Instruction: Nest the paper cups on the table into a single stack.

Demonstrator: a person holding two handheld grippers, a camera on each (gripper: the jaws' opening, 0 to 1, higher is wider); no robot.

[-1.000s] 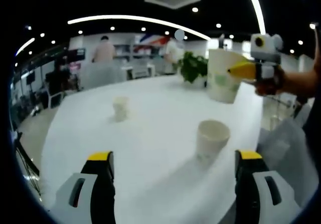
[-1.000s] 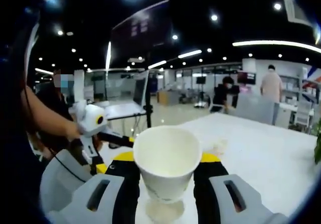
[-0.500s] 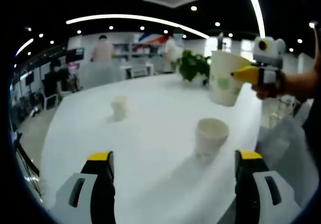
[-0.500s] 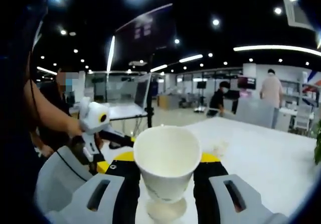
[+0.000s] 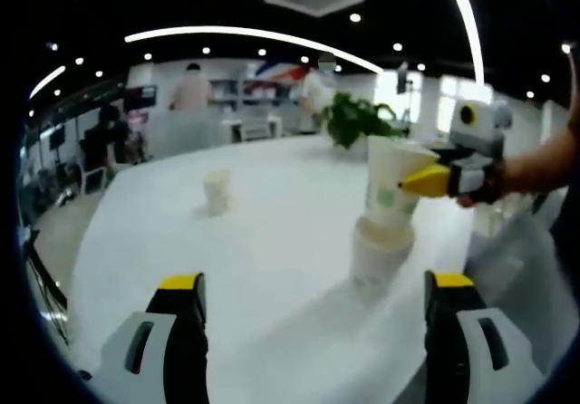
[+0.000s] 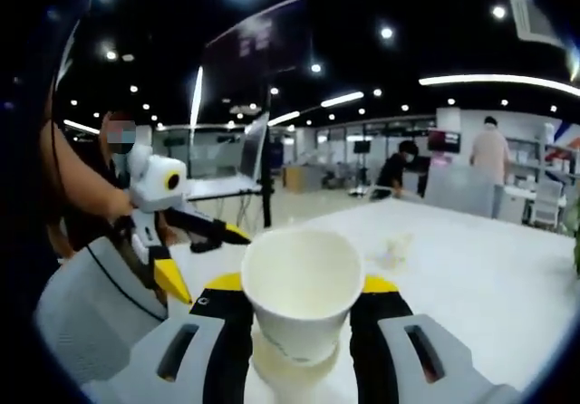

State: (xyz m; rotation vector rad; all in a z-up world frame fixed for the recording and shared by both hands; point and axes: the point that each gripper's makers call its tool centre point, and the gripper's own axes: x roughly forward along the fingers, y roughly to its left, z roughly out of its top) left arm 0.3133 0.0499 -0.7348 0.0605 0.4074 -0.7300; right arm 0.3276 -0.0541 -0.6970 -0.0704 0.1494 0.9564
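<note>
right gripper (image 6: 300, 327): jaws clamped on the held cup (image 6: 301, 300), one jaw on each side of its wall below the rim; seen from the left gripper view as the right gripper (image 5: 435, 179) pinching the held cup (image 5: 391, 182).
left gripper (image 5: 315, 309): jaws wide apart, nothing between them, low above the table's near edge.
held cup: upright, its base just inside or touching the mouth of the standing cup (image 5: 381, 252); i can't tell which.
standing cup: near the table's right edge, seen from the left gripper view.
third cup (image 5: 217, 192): further in on the table (image 5: 272, 232), well apart from the pair, loose.
handling: thin paper, very light, walls likely to dent under a hard squeeze; grip mid-wall gently. the empty lower cup may tip or slide when pressed.
step: probably seating the held cup; the third cup is not yet stacked.
</note>
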